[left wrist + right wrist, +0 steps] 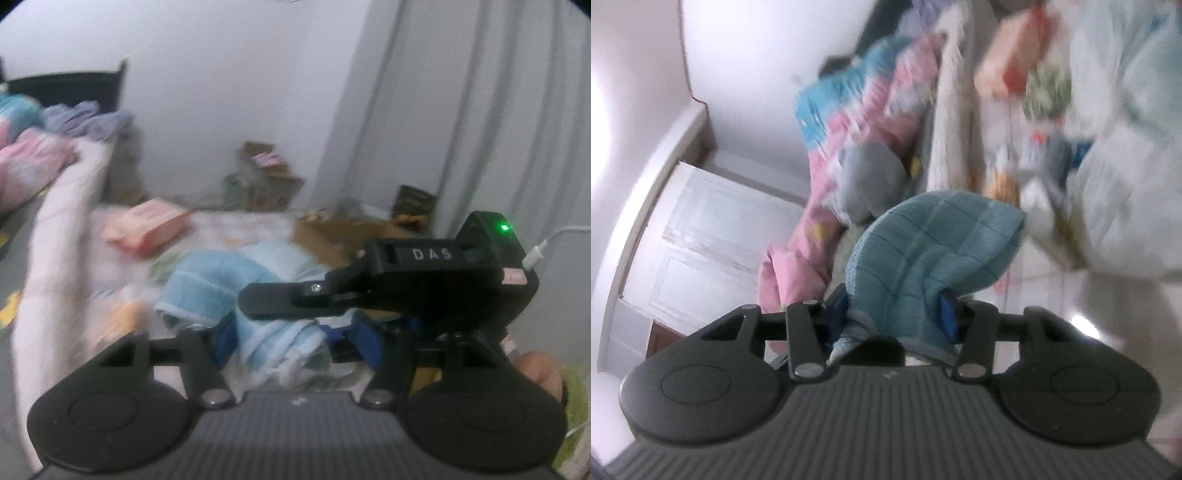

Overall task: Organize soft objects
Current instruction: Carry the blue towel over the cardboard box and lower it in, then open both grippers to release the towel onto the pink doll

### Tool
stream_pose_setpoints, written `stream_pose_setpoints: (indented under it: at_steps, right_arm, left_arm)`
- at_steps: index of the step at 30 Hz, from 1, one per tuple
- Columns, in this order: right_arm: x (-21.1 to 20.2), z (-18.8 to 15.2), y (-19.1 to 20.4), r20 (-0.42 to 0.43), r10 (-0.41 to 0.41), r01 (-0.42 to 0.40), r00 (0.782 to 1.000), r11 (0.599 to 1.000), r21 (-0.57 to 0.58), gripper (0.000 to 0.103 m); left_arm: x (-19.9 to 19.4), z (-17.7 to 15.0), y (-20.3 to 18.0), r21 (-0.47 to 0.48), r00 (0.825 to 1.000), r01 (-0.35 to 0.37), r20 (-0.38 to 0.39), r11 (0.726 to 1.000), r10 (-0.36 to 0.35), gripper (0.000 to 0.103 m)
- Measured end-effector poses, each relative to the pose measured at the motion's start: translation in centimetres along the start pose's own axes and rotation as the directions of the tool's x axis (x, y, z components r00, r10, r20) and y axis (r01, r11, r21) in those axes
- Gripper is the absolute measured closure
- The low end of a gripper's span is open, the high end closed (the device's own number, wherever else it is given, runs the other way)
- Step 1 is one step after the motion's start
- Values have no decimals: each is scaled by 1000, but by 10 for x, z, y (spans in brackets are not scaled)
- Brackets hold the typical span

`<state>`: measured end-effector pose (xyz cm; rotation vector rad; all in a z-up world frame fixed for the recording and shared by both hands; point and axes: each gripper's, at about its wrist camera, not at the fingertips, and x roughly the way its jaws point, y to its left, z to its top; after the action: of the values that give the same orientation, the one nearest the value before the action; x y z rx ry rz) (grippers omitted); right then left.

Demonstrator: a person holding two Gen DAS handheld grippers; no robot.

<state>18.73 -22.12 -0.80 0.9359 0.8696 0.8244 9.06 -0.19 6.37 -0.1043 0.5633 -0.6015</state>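
Towel [258,317] is the thing in play — a light blue checked cloth, and both grippers have hold of it. Starting at the far left of the left wrist view, a pink and blue patterned quilt [22,155] is heaped against a dark headboard [74,88], with a white blanket [55,240] draped down beside it. Next comes a blurred pink-orange packet [147,225] lying on a pale printed sheet [240,229], and behind it some cardboard boxes [266,177] stand near the white wall. In the middle, the left gripper [291,339] has its blue pads pressed against the bunched towel from both sides, clamped on it just above the sheet. Over that spot reaches the black body of the right gripper [424,280], marked DAS, with a green light and a white cable; grey curtains [498,129] hang at the far right. In the right wrist view, a white door [701,240] fills the left side, then the quilt again with a grey cushion [871,177] resting on it. At the centre the right gripper [894,317] pinches the towel between its blue pads — the cloth arches up and folds over above the fingers. To the right everything is smeared by blur, pale bedding and little else that I can tell.
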Motion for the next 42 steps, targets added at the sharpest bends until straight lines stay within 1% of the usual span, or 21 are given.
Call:
stream_pose_setpoints:
  at_steps: [2, 3, 6, 7, 9, 11, 13, 18, 22, 24, 25, 28, 29, 31, 33, 34, 35, 38, 40, 41, 42]
  right_arm:
    - [-30, 5, 5, 55, -14, 16, 998, 999, -33, 58]
    - [-45, 8, 6, 80, -24, 28, 996, 999, -46, 59]
    - [-94, 18, 5, 152, -72, 84, 986, 994, -71, 64]
    - [-110, 21, 4, 170, -95, 110, 981, 991, -76, 65]
    - [-140, 28, 1, 204, -152, 173, 967, 981, -85, 69]
    - [-167, 33, -3, 232, -203, 228, 951, 969, -89, 70]
    - [-192, 40, -9, 254, -250, 279, 934, 957, -84, 70]
    - [-239, 65, -31, 290, -340, 371, 895, 927, -58, 70]
    - [-263, 92, -55, 301, -425, 459, 854, 887, -50, 70]
    - [-270, 109, -73, 284, -466, 495, 838, 868, -35, 70]
    - [-268, 118, -81, 275, -494, 521, 825, 853, -29, 70]
    - [-262, 138, -108, 227, -611, 634, 758, 772, -40, 70]
    - [-259, 142, -119, 200, -657, 675, 726, 737, -27, 70]
    - [-249, 147, -135, 152, -738, 750, 657, 660, -36, 70]
    - [-238, 144, -140, 140, -804, 816, 578, 572, -84, 68]
    - [-233, 143, -142, 144, -832, 844, 536, 524, -117, 67]
    - [-226, 140, -140, 151, -848, 860, 508, 490, -142, 63]
    - [-209, 134, -136, 188, -895, 906, 405, 366, -212, 57]
    - [-202, 131, -130, 230, -907, 921, 353, 295, -254, 57]
    - [-202, 130, -125, 250, -906, 925, 341, 275, -263, 57]
    - [-204, 128, -119, 272, -901, 927, 337, 266, -265, 57]
  left_arm:
    - [11, 8, -19, 26, 999, 47, 12, 999, -47, 34]
    - [20, 14, -31, 40, 997, 76, 13, 996, -77, 31]
    - [46, 26, -66, 74, 990, 142, 3, 987, -142, 25]
    - [56, 28, -76, 82, 987, 160, -4, 984, -160, 20]
    - [75, 31, -94, 80, 981, 195, -15, 978, -194, 18]
    - [91, 32, -106, 63, 974, 226, -24, 972, -225, 16]
    - [107, 32, -114, 41, 970, 241, -41, 970, -239, 15]
    - [127, 25, -114, 7, 976, 206, -76, 979, -205, 15]
    - [124, 22, -98, -8, 984, 160, -83, 987, -160, 15]
    - [115, 19, -88, -15, 989, 128, -79, 992, -129, 15]
    - [112, 17, -82, -21, 990, 112, -80, 993, -113, 15]
    - [102, 11, -65, -50, 994, 61, -88, 997, -66, 15]
    - [100, 8, -59, -59, 995, 45, -91, 997, -50, 15]
    - [90, 4, -51, -65, 996, 23, -83, 998, -28, 15]
    - [85, -1, -43, -78, 996, 2, -84, 997, -9, 15]
    - [81, -3, -38, -89, 996, -4, -87, 996, -4, 15]
    - [80, -5, -34, -101, 996, -10, -89, 995, 1, 15]
    - [73, -11, -25, -121, 995, -31, -96, 992, 19, 15]
    - [70, -14, -22, -125, 995, -50, -95, 991, 38, 15]
    - [67, -15, -20, -126, 995, -56, -93, 990, 45, 15]
    - [66, -16, -18, -127, 995, -61, -90, 990, 50, 15]
